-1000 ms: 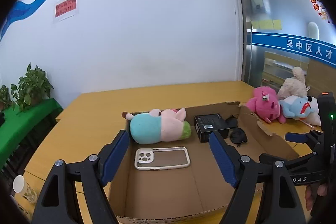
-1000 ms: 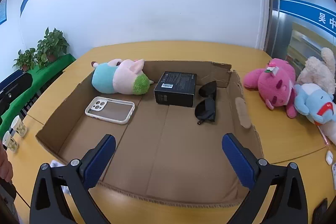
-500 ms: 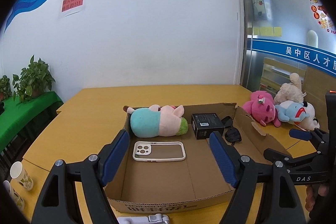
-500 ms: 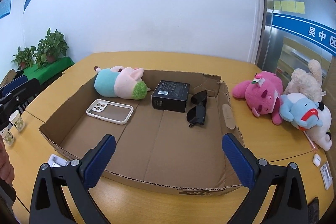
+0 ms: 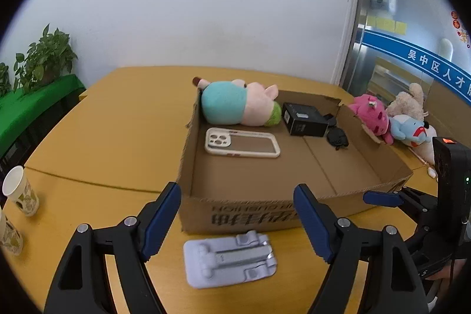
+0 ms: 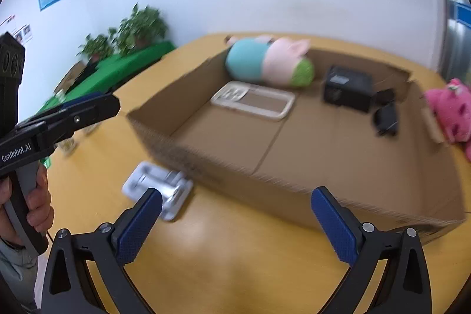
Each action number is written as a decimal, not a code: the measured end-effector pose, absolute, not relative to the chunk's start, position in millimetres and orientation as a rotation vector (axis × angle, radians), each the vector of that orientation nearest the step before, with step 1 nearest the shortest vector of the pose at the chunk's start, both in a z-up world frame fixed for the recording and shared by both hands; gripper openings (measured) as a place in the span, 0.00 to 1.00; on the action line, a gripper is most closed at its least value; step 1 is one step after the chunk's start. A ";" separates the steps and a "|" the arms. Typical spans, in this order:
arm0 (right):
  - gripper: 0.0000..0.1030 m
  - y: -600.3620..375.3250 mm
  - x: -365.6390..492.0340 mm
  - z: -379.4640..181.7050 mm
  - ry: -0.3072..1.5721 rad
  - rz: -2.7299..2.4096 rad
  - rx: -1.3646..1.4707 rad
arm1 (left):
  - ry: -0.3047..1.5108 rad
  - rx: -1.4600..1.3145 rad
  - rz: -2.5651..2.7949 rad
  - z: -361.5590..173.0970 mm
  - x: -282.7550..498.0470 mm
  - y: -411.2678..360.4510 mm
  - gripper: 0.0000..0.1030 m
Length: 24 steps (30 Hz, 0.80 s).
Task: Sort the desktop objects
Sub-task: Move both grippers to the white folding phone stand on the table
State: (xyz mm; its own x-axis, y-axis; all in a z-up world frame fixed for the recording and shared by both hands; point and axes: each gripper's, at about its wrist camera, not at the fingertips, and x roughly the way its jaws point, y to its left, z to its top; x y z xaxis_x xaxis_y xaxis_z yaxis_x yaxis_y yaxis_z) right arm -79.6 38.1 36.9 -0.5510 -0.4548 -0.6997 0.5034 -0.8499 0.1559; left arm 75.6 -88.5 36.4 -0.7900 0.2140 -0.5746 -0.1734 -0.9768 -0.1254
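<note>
A shallow cardboard box (image 5: 259, 214) (image 6: 223, 169) lies on the yellow table. In it are a teal and pink plush toy (image 5: 238, 103) (image 6: 269, 62), a white phone case (image 5: 241, 141) (image 6: 253, 99), a black box (image 5: 303, 119) (image 6: 347, 89) and black sunglasses (image 5: 337, 137) (image 6: 385, 115). A grey folding phone stand (image 5: 231, 259) (image 6: 157, 189) lies on the table in front of the box. My left gripper (image 5: 237, 221) is open just above and behind the stand. My right gripper (image 6: 235, 221) is open and empty, right of the stand.
Pink (image 5: 372, 115) (image 6: 453, 111), beige (image 5: 409, 103) and blue (image 5: 410, 131) plush toys lie on the table right of the box. Paper cups (image 5: 19, 192) stand at the table's left edge. Potted plants (image 5: 44, 58) stand on a green shelf to the left.
Both grippers have pulled back from over the box toward the table's near edge and tilted down. The grey phone stand has come into view. The right view swung left and is blurred.
</note>
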 end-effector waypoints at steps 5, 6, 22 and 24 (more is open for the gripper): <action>0.99 -0.5 -83.3 6.9 0.074 -2.245 1.114 | -0.093 -1.060 2.752 2.0 76.4 -112.1 0.77; 0.99 -6.1 -85.3 2.0 0.074 -2.231 1.125 | -0.088 -1.096 2.745 -5.2 75.7 -114.9 0.77; 0.77 -36.7 -91.7 -33.5 0.121 -2.197 1.202 | -0.181 -1.293 2.568 -62.4 61.8 -123.3 0.61; 0.74 -38.3 -92.6 -33.6 0.127 -2.198 1.198 | -0.153 -1.290 2.566 -63.1 62.1 -121.1 0.59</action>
State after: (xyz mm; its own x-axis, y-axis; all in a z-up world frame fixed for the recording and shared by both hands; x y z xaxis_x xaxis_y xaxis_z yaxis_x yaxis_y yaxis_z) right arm -92.6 -38.3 -33.6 -0.3926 -0.4765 -0.7867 0.5642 -0.8003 0.2032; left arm 62.1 -121.1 -63.1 -0.5696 0.2807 -0.7725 -0.1870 -0.9595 -0.2108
